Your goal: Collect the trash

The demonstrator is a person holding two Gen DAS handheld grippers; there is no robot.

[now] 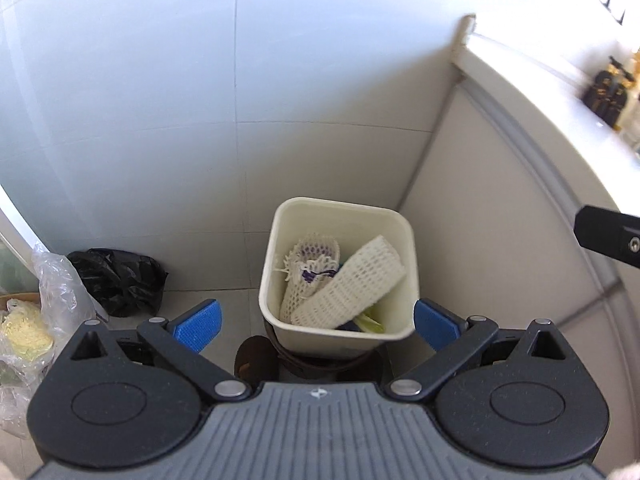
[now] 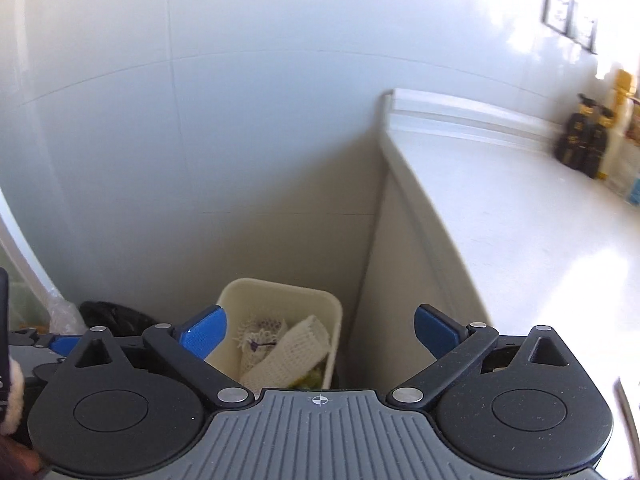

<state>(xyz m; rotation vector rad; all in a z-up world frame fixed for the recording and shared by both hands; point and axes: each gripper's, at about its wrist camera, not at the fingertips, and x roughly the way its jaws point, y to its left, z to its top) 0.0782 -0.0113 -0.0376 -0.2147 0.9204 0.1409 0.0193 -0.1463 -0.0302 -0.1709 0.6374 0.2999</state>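
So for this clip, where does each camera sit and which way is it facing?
Left wrist: on the left tool, looking steeply down at the bin in the floor corner; its open blue pads frame the bin, the right tool's tip at right.
Right wrist: on the right tool, aimed less steeply, at wall and counter; open pads, left tool at left.
Shared: bin, foam nets, black bag, counter bottles.

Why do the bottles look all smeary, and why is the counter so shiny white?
In the right wrist view the dark bottles are smeared by blur, and glare washes out the counter. In the left wrist view the bottles blur too, while the bin looks sharp; the fisheye bends the wall's tile lines.
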